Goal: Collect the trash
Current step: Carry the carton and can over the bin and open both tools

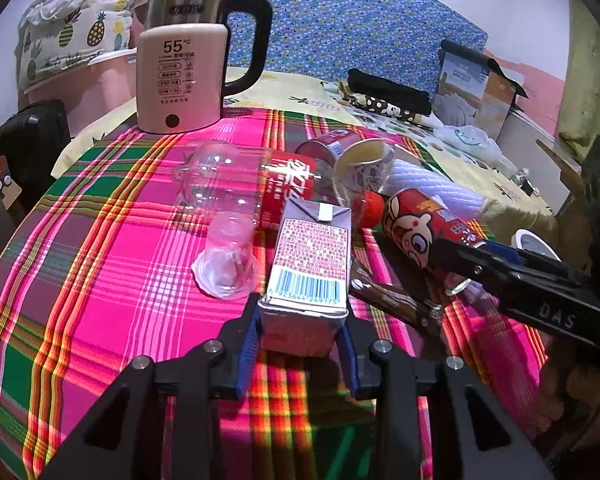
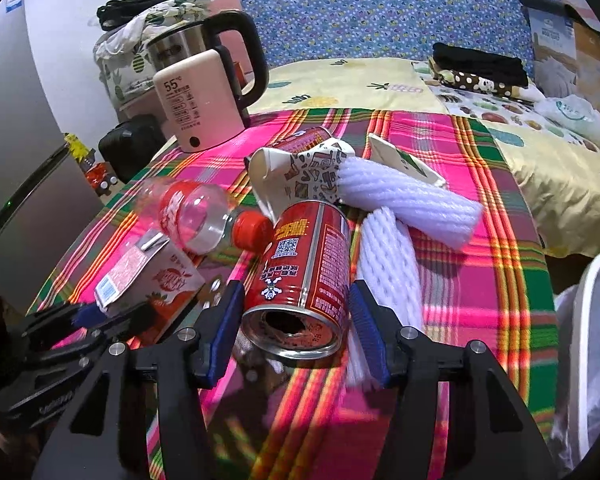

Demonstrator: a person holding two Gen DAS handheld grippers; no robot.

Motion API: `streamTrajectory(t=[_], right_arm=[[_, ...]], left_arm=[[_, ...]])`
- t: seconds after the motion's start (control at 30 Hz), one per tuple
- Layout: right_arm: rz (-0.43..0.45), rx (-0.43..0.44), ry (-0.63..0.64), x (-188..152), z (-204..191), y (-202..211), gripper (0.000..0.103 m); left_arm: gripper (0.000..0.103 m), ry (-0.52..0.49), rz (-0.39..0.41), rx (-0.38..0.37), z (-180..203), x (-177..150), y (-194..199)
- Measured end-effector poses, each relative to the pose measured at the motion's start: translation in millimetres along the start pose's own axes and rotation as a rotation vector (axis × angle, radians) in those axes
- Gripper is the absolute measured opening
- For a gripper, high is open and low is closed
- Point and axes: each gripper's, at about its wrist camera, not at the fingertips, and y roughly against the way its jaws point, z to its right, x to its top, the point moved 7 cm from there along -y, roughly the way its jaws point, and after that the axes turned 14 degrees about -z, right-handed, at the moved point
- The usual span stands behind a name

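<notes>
A small drink carton (image 1: 308,264) is clamped upright between the blue pads of the left gripper (image 1: 302,320), its barcode face turned to the left wrist camera. Only in that view are a clear plastic cup (image 1: 228,260), standing upside down on the plaid tablecloth (image 1: 100,280) just left of the carton, and a brown wrapper (image 1: 396,300) to its right seen.

In the right wrist view a red can (image 2: 308,276) lies between the pads of the right gripper (image 2: 296,328), its torn-open end toward the camera; the inside looks dark, and whether anything remains in it cannot be told. The pads sit against its sides, so it appears gripped, though contact on the left pad is hard to judge. White foam netting (image 2: 396,256) lies just right of the can, and a white bin rim (image 2: 596,280) shows at the right edge, seen only here.

A clear bottle (image 2: 196,220) with a red cap lies on its side, apparently empty. A crumpled paper cup (image 2: 300,172) lies behind it, with a second red can (image 1: 332,144) beyond. A pink kettle (image 1: 180,80) stands at the table's far left.
</notes>
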Motion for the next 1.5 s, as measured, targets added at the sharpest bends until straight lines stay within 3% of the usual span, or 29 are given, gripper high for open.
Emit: streamTrajectory(t=[0.3, 0.83, 1.5], right_arm=[[0.032, 0.008, -0.017, -21.7, 0.6, 28.4, 0.055], [0.106, -0.018, -0.111, -45.8, 37.2, 62.4, 0.055], [0.161, -0.178, -0.359, -96.5, 142.8, 109.2, 0.055]], left_arm=[[0.036, -0.029, 0.016, -0.002, 15.0, -10.1, 16.8], [0.036, -0.119, 0.022, -0.056, 71.3, -11.3, 26.9], [0.036, -0.37, -0.022, -0.207, 216.7, 2.4, -0.9]])
